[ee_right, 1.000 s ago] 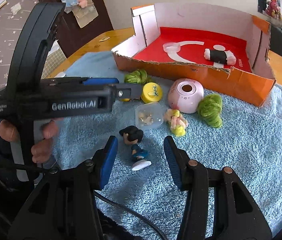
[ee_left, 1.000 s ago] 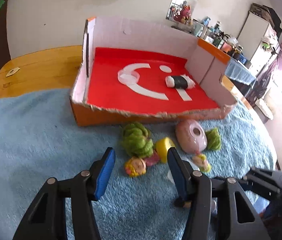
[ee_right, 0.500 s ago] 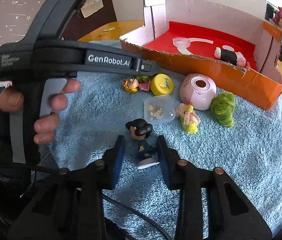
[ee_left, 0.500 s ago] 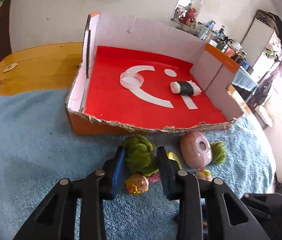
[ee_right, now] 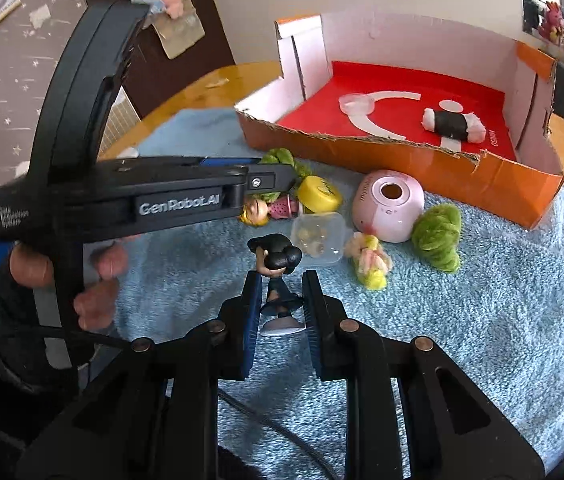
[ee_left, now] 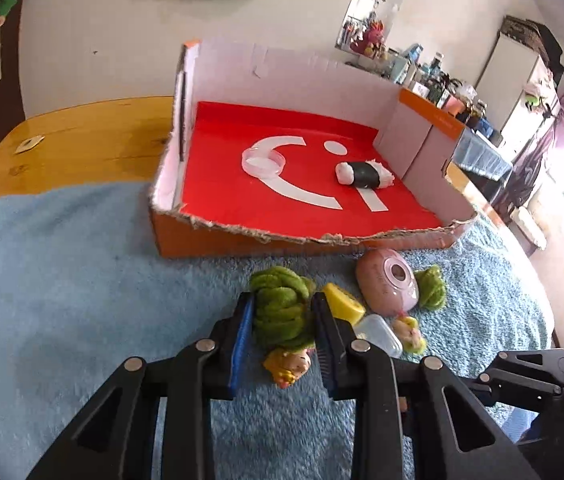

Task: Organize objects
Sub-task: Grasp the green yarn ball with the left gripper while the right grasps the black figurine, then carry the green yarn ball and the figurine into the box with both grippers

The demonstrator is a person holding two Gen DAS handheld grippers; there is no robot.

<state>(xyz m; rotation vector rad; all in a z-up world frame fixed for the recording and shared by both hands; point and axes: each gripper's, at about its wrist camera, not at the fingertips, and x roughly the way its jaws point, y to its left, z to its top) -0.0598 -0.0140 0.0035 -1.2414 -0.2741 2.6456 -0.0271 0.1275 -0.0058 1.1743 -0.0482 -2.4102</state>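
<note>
Since a second ago, the left gripper (ee_left: 282,320) has been closed around the green yarn bundle (ee_left: 282,312); the right gripper (ee_right: 281,300), narrowed onto the dark-haired figurine (ee_right: 278,276), is seen only in its own view.

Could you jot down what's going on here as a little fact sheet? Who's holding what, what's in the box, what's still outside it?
left gripper: closed around a green fuzzy toy
right gripper: closed around a dark-haired figurine
box: red floor, holds a sushi toy and a clear lid
still outside on the blue towel: pink round toy, yellow cap, clear container, second green fuzzy toy, two small dolls
</note>
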